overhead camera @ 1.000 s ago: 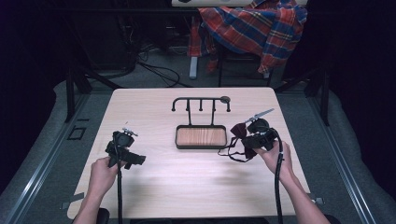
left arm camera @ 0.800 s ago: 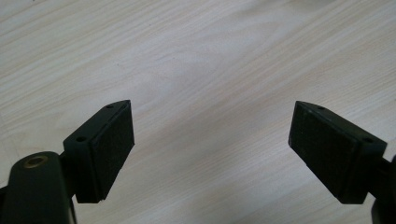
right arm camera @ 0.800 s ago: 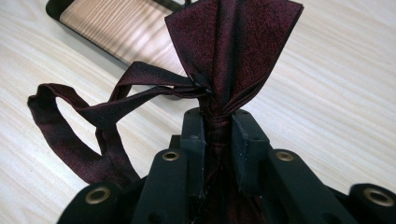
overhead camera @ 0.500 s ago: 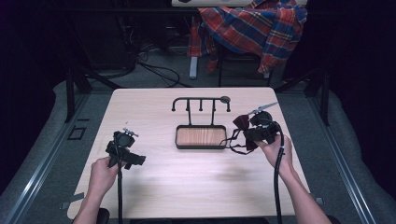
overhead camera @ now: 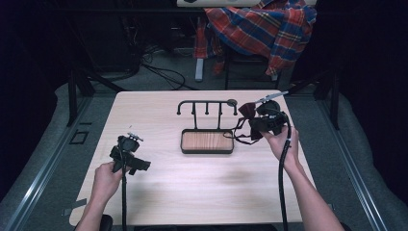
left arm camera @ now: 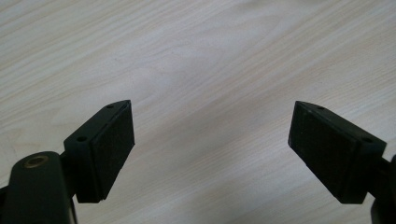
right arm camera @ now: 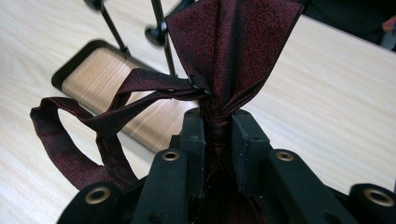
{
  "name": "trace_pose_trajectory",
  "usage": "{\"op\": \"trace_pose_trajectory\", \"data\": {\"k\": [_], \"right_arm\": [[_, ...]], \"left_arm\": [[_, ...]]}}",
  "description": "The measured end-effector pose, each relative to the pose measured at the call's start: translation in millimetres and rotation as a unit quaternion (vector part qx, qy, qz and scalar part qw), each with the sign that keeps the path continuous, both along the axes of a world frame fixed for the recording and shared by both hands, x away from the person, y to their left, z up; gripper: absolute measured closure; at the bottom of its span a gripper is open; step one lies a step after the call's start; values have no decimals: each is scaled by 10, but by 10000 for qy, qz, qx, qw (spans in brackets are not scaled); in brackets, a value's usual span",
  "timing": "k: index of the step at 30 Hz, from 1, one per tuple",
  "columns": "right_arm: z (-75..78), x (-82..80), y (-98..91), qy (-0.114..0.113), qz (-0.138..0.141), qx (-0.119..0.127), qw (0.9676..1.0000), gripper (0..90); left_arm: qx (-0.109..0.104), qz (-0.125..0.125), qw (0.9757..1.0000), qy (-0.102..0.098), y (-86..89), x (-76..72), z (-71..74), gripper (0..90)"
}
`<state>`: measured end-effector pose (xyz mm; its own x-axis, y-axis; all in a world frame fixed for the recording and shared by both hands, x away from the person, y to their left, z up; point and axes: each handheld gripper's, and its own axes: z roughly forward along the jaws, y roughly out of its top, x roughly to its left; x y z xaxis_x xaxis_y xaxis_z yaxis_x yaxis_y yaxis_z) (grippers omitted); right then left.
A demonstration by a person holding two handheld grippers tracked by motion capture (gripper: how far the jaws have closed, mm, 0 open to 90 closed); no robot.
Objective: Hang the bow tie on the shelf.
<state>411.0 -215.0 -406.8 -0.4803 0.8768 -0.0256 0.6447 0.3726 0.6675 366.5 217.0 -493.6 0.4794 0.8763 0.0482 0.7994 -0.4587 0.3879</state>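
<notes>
A dark red bow tie [right arm camera: 233,51] with a thin neck strap [right arm camera: 70,140] is pinched at its knot by my right gripper [right arm camera: 218,122], which is shut on it. From above, the bow tie [overhead camera: 247,111] hangs off the table just right of the black hook rack [overhead camera: 207,103], its strap [overhead camera: 240,137] drooping toward the wooden tray [overhead camera: 207,141]. My left gripper [overhead camera: 126,153] rests at the table's left, held upright. Its jaws stand wide apart over bare wood, the left gripper [left arm camera: 212,137] open with nothing between the pads.
The rack stands on the tray's back edge at the middle of the light wood table [overhead camera: 202,187]. A plaid cloth [overhead camera: 260,29] lies over a chair beyond the far edge. Cables [overhead camera: 281,183] trail from both grippers toward the person.
My right gripper has risen with the bow tie and moved toward the rack's right end. The left hand and its gripper have stayed put.
</notes>
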Motion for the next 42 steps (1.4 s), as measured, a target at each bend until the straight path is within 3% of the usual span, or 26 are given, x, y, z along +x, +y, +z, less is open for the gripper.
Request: {"op": "trace_pose_trajectory", "data": {"k": [10,25,34,42], "right_arm": [[118,142,84,-150,-31,28,9999,765],[135,379,164,-237,-268,77,9993,765],[44,528,85,-137,-581,214,9980,765],[-64,615,-52,-44,-937,466,9945,764]], "left_arm": [[-15,-16,10000,-1,-8,0,-5,145],[4,-37,10000,14,-14,2,-10,145],[12,-40,10000,19,-18,2,-11,145],[51,-39,10000,18,-26,1,-13,145]]}}
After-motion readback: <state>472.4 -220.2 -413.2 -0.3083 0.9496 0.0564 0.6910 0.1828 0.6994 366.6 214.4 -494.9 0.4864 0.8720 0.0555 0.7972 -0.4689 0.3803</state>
